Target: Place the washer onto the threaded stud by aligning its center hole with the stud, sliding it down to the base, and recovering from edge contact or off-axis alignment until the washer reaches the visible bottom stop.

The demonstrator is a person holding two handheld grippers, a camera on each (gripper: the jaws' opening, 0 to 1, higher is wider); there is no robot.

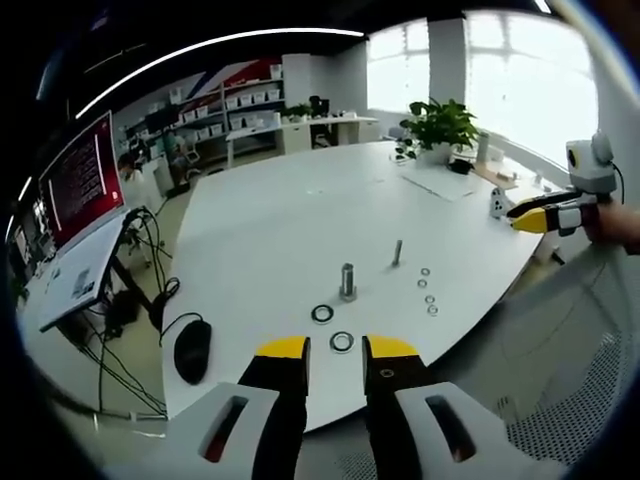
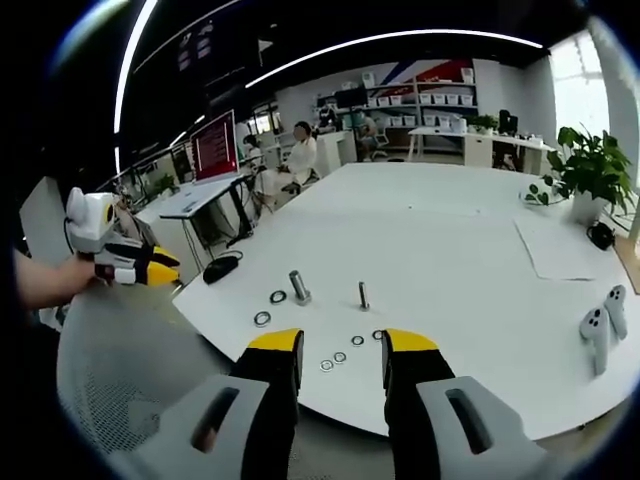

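— Starting from the biggest thing, what is in front of you?

— The white table, wide and rounded, takes up most of both my views. At its far end stands a potted plant, with a sheet of paper lying near it. Off the table's edge a red monitor sits on a side desk, and a black mouse lies at the near corner of the table.

— And your tools?

— My left gripper hangs over the near edge of the table, its yellow-tipped jaws parted with a clear gap between them, holding nothing and touching nothing. My right gripper is the same: jaws spread, empty, over the table edge on the other side. Each one also appears at the margin of the other's view, held in my hand off the table.

— Where are the task parts?

— A thick threaded stud stands upright on the table, with a thinner stud upright beside it, apart. Two large washers lie flat near the thick one: one washer just beside its base, another large washer closer to my left jaws. A scatter of small washers lies near the thin stud. None of them sits on a stud.
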